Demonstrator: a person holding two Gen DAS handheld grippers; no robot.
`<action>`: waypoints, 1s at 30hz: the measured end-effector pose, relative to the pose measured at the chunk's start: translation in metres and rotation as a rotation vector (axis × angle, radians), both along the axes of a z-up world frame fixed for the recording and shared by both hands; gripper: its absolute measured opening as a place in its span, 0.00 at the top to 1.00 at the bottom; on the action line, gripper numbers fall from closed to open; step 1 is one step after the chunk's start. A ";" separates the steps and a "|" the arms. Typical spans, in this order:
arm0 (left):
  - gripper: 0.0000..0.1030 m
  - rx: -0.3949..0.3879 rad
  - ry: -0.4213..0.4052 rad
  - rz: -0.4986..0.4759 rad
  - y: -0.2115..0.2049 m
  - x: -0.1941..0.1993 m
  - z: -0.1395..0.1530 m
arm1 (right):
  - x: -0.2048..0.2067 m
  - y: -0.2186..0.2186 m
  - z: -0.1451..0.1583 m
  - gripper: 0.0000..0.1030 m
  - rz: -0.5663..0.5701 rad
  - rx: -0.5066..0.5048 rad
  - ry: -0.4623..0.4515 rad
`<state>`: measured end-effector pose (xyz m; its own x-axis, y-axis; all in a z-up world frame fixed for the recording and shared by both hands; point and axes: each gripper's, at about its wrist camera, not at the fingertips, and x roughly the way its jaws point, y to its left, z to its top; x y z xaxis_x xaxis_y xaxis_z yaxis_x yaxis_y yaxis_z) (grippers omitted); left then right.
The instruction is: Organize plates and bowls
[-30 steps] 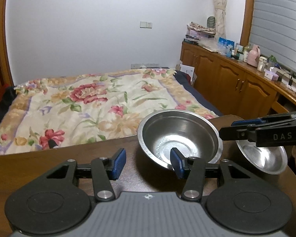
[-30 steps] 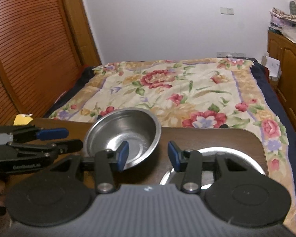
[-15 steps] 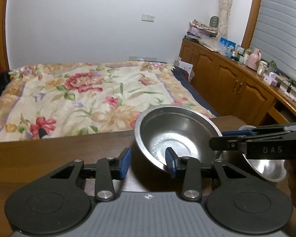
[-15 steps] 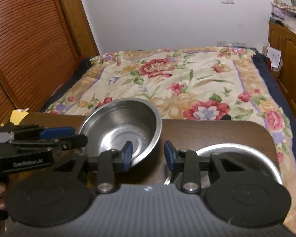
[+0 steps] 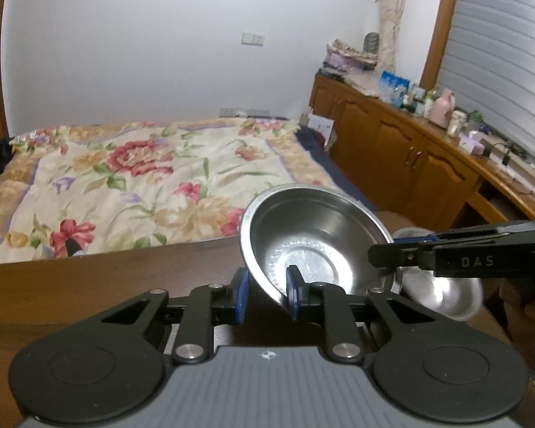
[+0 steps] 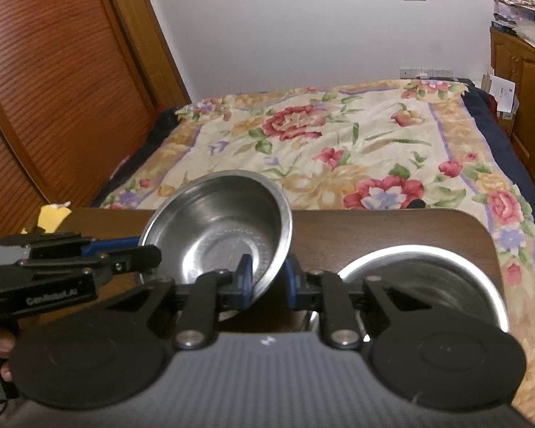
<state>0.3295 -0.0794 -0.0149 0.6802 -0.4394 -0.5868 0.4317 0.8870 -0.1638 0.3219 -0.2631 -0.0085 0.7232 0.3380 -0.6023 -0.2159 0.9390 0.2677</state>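
Both sets of jaws have just been closing, and the steel bowl (image 5: 317, 246), flat on the desk (image 5: 100, 285) 1 second ago, is now tipping up off it. Nearest the left camera, the left gripper (image 5: 265, 294) is clamping its blue pads on the bowl's near rim; in the right view the right gripper (image 6: 265, 278) is pinching the opposite rim, so the bowl is hanging between the 2, equally near both. Just beyond to the right, a second bowl (image 6: 442, 278) is sitting on the desk, probably the nesting target. Readable writing: "DAS" on the right gripper's side, "GenRobot.AI" on the left's. Farther off, a floral bed (image 5: 132, 178) is filling the room.
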 end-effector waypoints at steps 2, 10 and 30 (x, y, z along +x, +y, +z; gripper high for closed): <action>0.77 -0.003 -0.017 -0.006 -0.001 -0.009 0.008 | -0.007 -0.003 0.005 0.80 -0.005 0.011 -0.011; 0.76 0.002 -0.090 -0.027 0.001 -0.049 0.035 | -0.043 -0.007 0.030 0.80 -0.012 0.021 -0.075; 0.76 0.039 -0.152 -0.009 0.022 -0.143 0.032 | -0.123 0.003 0.028 0.80 0.047 0.032 -0.160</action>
